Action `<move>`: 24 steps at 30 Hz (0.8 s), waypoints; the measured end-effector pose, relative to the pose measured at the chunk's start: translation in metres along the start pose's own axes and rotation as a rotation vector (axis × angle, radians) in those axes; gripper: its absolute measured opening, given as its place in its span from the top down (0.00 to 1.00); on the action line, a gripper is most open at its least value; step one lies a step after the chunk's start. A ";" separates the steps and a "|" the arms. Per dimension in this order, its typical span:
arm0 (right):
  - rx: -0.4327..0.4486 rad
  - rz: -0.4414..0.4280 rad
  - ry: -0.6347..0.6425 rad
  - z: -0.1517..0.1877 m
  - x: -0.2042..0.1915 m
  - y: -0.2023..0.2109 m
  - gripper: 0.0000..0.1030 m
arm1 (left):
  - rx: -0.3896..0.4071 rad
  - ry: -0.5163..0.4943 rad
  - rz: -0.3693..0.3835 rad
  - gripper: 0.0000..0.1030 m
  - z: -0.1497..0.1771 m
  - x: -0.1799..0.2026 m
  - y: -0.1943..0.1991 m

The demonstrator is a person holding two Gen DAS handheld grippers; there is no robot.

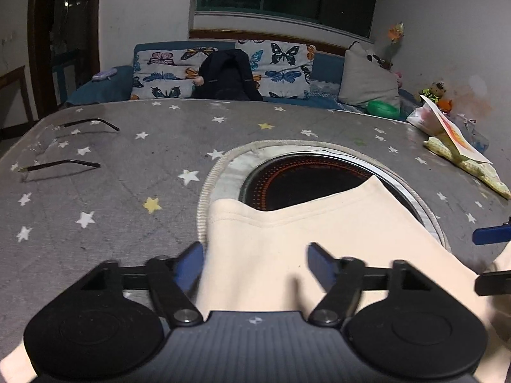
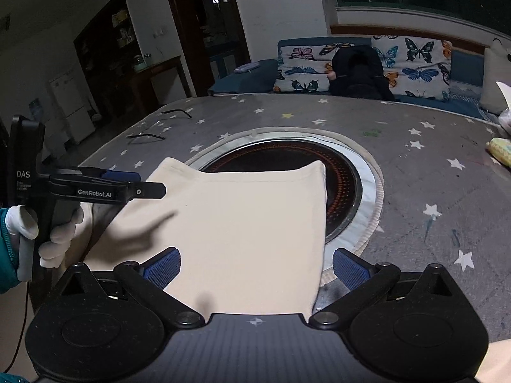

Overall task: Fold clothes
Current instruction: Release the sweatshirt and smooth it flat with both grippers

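Observation:
A cream garment (image 1: 287, 239) lies folded on the grey star-patterned table cover (image 1: 127, 159), partly over the round black heater plate (image 1: 303, 178). My left gripper (image 1: 255, 263) is open, its blue pads either side of the cloth's near left part. In the right wrist view the same garment (image 2: 242, 223) lies flat as a rough rectangle. My right gripper (image 2: 255, 269) is open over the cloth's near right edge. The left gripper (image 2: 127, 185) shows from the side at the cloth's left corner, held by a white-gloved hand (image 2: 60, 233).
Eyeglasses (image 1: 64, 146) lie at the table's far left. A paper and yellow cloth (image 1: 460, 150) lie at the far right. A butterfly-print sofa (image 1: 223, 70) with a black bag (image 1: 226, 76) stands behind the table.

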State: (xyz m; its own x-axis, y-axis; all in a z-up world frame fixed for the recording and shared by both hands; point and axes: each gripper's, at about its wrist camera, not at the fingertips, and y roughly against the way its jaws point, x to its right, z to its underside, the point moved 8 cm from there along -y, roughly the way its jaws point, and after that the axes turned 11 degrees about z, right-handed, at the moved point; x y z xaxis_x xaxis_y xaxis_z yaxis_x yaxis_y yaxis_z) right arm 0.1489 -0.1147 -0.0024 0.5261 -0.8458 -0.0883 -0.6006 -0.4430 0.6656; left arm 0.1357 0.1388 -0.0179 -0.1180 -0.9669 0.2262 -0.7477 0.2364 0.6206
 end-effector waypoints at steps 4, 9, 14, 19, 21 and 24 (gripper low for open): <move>-0.009 0.002 -0.007 0.001 0.002 -0.010 0.00 | 0.013 -0.038 0.026 0.55 0.003 0.018 0.004; -0.015 0.002 -0.010 0.002 0.004 -0.015 0.00 | 0.010 -0.214 0.182 0.33 0.019 0.068 0.018; -0.017 0.008 -0.012 0.001 0.007 -0.015 0.00 | 0.054 -0.180 0.164 0.33 0.015 0.054 0.035; -0.013 0.013 -0.006 -0.004 0.008 -0.016 0.00 | 0.098 -0.046 0.054 0.31 -0.003 0.008 0.043; -0.008 0.012 -0.004 -0.009 0.007 -0.019 0.00 | 0.086 0.026 0.014 0.39 -0.009 -0.017 0.036; 0.002 0.014 0.003 -0.018 0.005 -0.026 0.00 | 0.059 0.074 0.008 0.44 -0.012 -0.035 0.022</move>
State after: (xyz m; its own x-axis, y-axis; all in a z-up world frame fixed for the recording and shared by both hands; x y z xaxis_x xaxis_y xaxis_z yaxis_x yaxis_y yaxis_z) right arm 0.1779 -0.1018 -0.0063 0.5193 -0.8511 -0.0770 -0.6090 -0.4318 0.6653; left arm 0.1310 0.1785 -0.0033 -0.0771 -0.9547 0.2874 -0.7842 0.2361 0.5739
